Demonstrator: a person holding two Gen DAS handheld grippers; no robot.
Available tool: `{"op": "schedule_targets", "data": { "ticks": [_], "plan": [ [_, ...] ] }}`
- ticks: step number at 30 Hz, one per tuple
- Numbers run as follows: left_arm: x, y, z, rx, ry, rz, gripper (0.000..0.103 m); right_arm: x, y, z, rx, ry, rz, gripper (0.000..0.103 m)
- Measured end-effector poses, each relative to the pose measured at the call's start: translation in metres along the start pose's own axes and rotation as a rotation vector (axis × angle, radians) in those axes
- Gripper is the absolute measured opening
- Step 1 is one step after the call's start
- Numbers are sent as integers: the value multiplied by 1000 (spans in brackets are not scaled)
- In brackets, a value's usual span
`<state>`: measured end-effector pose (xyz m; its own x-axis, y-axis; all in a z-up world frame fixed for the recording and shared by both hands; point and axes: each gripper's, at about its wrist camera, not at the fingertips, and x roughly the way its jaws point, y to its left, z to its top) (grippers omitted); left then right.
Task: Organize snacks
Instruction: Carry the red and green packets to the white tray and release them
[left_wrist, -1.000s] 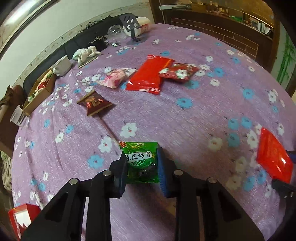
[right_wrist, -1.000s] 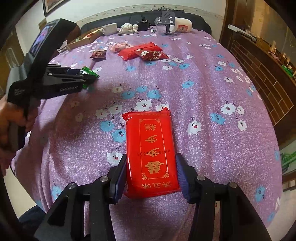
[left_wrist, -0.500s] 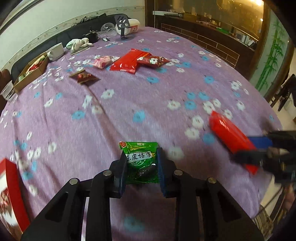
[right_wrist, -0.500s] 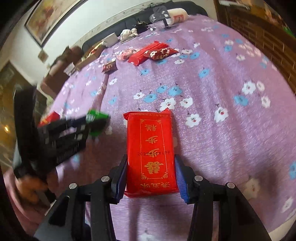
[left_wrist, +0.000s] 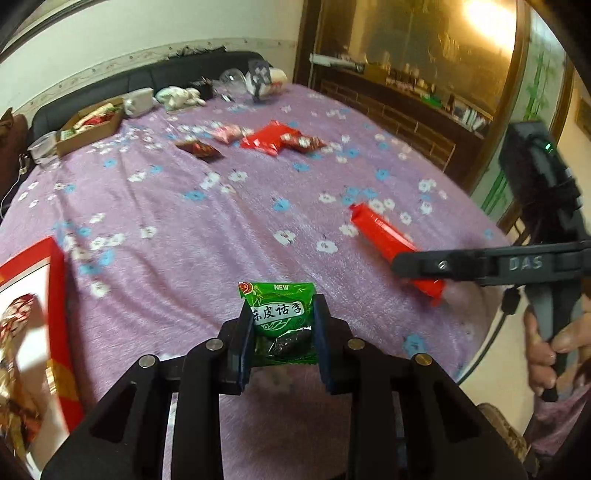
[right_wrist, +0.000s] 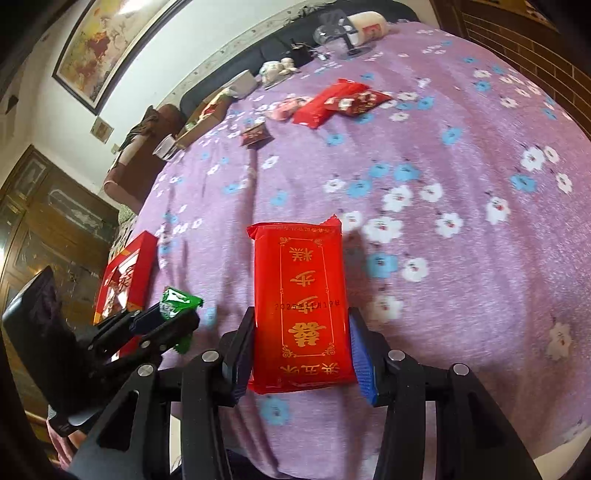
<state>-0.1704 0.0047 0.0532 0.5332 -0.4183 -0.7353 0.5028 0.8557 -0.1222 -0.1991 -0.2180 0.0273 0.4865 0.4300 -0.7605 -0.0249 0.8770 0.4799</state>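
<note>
Carrying two snacks at once, we judge the step in hand to be bringing both toward the red gift box at the near left edge of the worktop; the left hand-held gripper is clamped on the green plum packet, its pads pressing both sides, and the right hand-held gripper is clamped on the long red cake pack, which juts forward over the purple flowered cloth; both packs look lifted clear of the cloth, though we cannot be sure of the gap. To do this well we would keep both grips firm and the packs level, bring the left one in first since it is nearer the box, and hold the right one back so the two tools do not cross or knock; the thin green wrapper could slip if the wrist rolls sharply. Counting: two hand-held grippers; one green packet and one long red pack held; on the far cloth, one brown packet, one pink packet, one large red pack and one smaller red flowered packet lying against it; one red gift box; one cardboard tray of snacks at the far left.
</note>
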Motion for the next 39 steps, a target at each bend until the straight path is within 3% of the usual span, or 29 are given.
{"op": "schedule_targets", "data": {
  "ticks": [5,11,17,23,29,34,39],
  "plan": [
    [-35,22,-4,-74,-79,23,26,3,24,4,-32,10,54,47],
    [-83,61,-17,-142,-175,131,26,18,66,14,-96,33,109,47],
    [-113,114,-40,-237,-218,240,26,44,129,22,-190,68,184,47],
    [-133,168,-71,-347,-208,359,26,86,213,20,-302,127,257,47],
    [-138,198,-98,-401,-174,421,26,123,281,2,-378,186,332,47],
    [-134,207,-104,-413,-156,454,26,149,312,-11,-413,231,339,47],
    [-130,213,-109,-424,-125,513,28,156,328,-16,-468,205,299,51]
  ]
}}
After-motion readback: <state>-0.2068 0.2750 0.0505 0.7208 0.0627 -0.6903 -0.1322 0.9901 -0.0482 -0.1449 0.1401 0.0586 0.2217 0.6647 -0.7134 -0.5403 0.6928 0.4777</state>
